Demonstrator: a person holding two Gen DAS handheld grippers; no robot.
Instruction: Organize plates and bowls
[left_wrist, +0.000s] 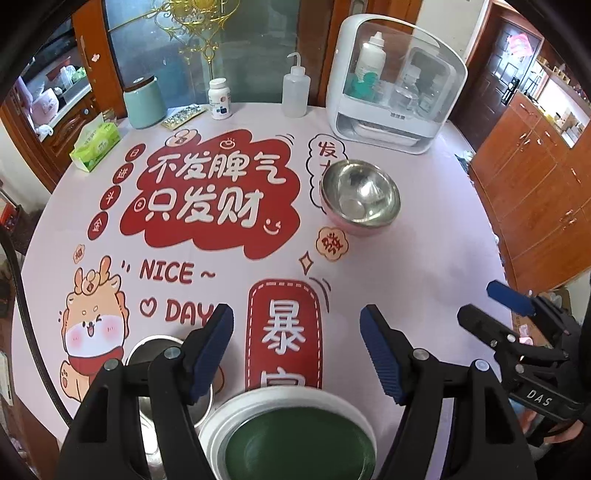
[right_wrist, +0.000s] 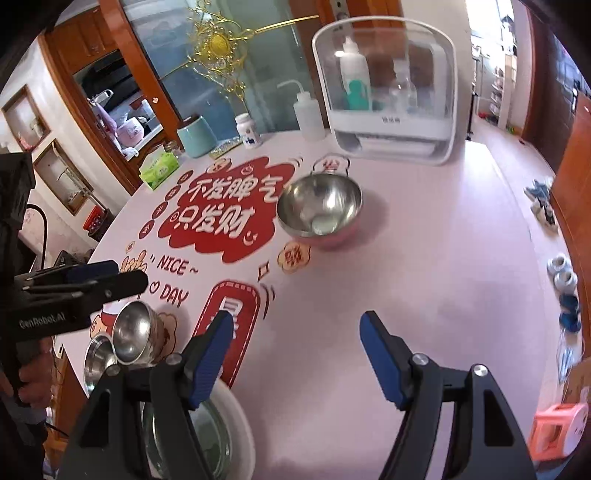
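Both grippers hang over the round table w/ the pink printed cloth (left_wrist: 424, 266), nothing gripped yet. Left gripper (left_wrist: 297, 350): jaws a good way apart, empty. Right gripper (right_wrist: 297, 350): same, wide-ish gap, only bare cloth between the pads.

Step in hand looks like fetching the far bowl to join the rest. That's the shiny steel bowl w/ pink outside (right_wrist: 319, 210), upright, alone, well ahead of the right jaws and a bit left of their centre line. To do it well, I'd say: come in over the rim, one pad inside, one outside, pinch the wall, not the slick curved belly.

Near edge: white-rimmed dish w/ dark green inside (left_wrist: 295, 435) sits just below the left jaws, not between them. Small steel bowl (left_wrist: 166, 373) beside it, partly hidden behind the left finger; a steel cup (right_wrist: 135, 332) there lies tipped.
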